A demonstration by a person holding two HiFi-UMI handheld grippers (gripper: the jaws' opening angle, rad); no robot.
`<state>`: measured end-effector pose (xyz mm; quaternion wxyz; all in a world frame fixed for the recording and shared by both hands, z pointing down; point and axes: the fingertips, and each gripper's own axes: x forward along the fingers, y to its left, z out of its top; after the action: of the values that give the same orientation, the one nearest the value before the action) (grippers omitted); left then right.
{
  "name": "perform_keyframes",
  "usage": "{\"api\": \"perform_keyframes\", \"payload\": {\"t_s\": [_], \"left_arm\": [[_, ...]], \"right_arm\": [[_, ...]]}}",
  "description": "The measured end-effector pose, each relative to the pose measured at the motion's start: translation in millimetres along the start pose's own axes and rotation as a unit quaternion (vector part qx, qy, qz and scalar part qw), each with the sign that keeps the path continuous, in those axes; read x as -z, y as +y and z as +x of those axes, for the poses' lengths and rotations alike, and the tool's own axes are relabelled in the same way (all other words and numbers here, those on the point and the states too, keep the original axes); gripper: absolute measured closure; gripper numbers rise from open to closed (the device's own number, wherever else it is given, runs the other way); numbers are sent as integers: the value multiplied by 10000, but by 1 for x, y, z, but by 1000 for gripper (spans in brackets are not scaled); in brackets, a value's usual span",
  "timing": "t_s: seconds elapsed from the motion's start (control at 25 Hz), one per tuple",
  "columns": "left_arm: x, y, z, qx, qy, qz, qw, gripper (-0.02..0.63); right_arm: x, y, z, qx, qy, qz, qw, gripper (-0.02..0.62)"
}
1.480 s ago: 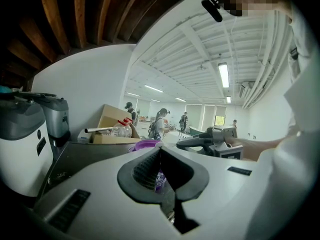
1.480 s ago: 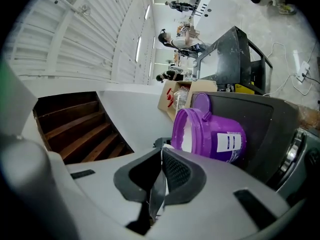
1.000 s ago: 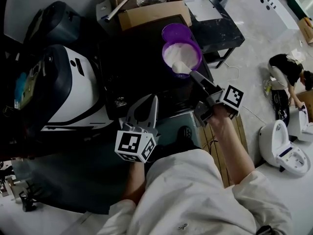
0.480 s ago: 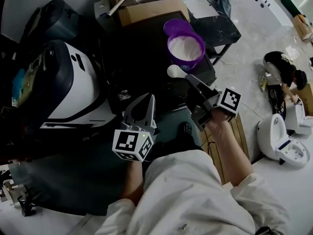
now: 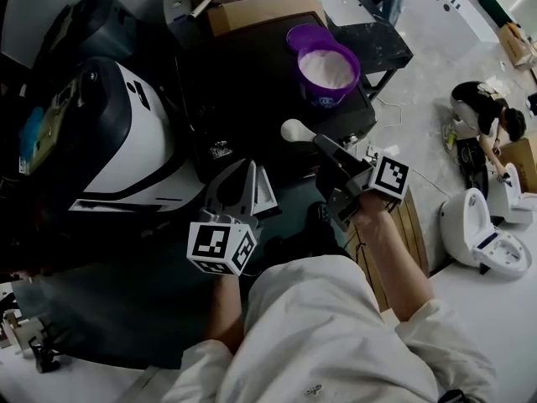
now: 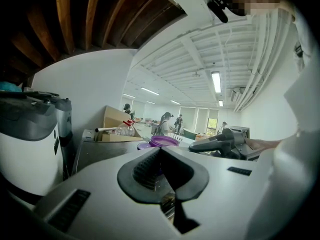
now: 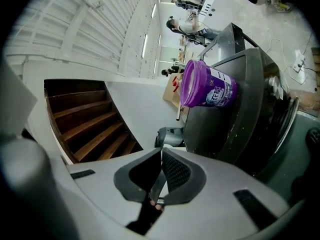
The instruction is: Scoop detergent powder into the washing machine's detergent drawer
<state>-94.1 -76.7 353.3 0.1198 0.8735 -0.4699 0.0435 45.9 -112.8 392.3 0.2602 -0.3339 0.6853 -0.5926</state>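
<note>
The right gripper (image 5: 325, 148) jaws are clenching the white scoop (image 5: 295, 130), hovering at 7 o'clock from the purple tub (image 5: 324, 67). The left gripper (image 5: 250, 168) is hanging closed on nothing. Tilting the scoop could be spilling powder.

Head view looks steeply down; all three views share the purple tub (image 5: 324, 70)

White scoop (image 5: 294, 130) in right tongs (image 5: 322, 145)
</note>
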Motion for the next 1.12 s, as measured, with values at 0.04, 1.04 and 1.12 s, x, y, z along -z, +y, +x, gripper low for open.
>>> {"api": "perform_keyframes", "payload": {"t_s": [0.04, 1.04, 1.12], "left_arm": [[1, 2, -3, -8, 6, -7, 10000, 586], [46, 30, -73, -139, 150, -269, 9994, 586], [48, 31, -76, -154, 164, -289, 9993, 586]], "right_arm": [[5, 0, 0, -1, 26, 1, 10000, 586], [124, -70, -5, 434, 1000, -348, 9934, 585], [130, -79, -4, 493, 1112, -426, 9917, 584]]}}
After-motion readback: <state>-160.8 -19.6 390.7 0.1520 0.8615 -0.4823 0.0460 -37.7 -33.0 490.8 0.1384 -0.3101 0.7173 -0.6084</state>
